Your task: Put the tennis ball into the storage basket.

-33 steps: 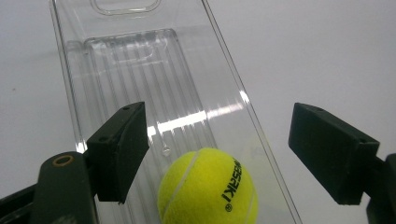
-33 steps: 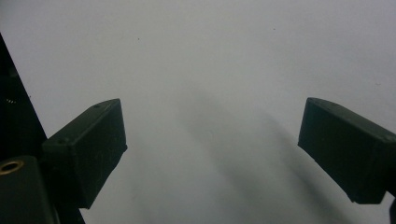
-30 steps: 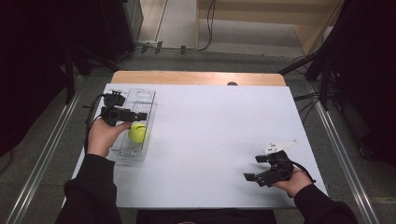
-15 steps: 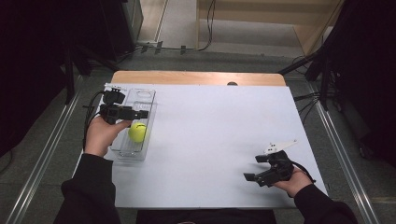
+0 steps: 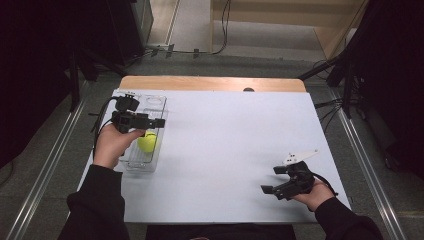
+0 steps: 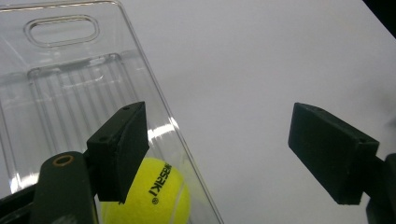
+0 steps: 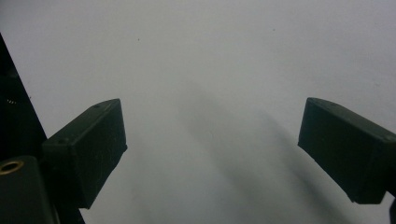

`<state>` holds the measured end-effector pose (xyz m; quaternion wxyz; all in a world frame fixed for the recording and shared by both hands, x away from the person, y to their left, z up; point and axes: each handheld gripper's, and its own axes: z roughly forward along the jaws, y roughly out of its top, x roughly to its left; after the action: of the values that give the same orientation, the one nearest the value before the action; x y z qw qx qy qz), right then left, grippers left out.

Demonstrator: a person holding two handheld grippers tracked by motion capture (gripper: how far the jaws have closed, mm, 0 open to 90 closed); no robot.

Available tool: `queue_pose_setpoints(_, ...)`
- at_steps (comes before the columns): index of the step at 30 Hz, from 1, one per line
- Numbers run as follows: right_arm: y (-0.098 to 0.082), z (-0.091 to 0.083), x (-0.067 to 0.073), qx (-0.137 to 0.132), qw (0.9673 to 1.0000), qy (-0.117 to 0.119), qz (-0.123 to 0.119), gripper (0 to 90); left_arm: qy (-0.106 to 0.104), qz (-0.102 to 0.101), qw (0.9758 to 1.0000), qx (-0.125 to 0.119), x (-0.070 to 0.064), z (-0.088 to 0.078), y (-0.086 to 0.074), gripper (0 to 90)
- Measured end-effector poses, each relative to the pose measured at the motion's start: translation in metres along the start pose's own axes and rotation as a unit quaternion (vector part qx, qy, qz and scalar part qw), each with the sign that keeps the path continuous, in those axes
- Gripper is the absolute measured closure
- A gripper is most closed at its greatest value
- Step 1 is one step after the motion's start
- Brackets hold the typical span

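At the left side of the white table [image 5: 225,150] stood a clear plastic tray [image 5: 131,164], its long side running away from the person. A yellow tennis ball [image 5: 147,143] lay inside it, in the half nearer the person and close to the tray's right wall. In the left gripper view the ball [image 6: 159,196] showed black lettering and sat low behind the transparent wall of the tray [image 6: 70,84], which had a slotted handle hole at its far end.

The left gripper [image 5: 158,122] hung above the tray, held by the left hand [image 5: 114,144], with its tips pointing toward the middle of the table. Its jaws stood apart with nothing between them; one jaw was over the tray above the ball, the other over bare table just outside the tray's wall. The pads touched neither ball nor tray.

Well apart, near the table's right front corner, the right hand [image 5: 315,192] held the right gripper [image 5: 270,190] low over the surface, pointing left. Its jaws were spread wide too, with bare white tabletop [image 7: 210,93] between them and nothing gripped.
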<state>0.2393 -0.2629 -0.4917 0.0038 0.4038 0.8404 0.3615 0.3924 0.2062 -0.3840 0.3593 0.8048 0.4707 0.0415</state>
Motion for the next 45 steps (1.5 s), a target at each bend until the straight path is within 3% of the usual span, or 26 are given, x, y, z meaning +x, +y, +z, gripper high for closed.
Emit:
queue_pose_setpoints(23, 0.0, 0.0, 0.0, 0.001, 1.0, 0.0, 0.001, 5.8, -0.044, 0.029, 0.9986, 0.007, -0.015, 0.017, -0.002, 21.3)
queue_pose_setpoints(45, 0.0, -0.002, 0.0, -0.001, 1.0, -0.003, 0.004, 5.8, -0.064, 0.051, 0.9966, 0.011, -0.033, 0.029, -0.01, 21.4)
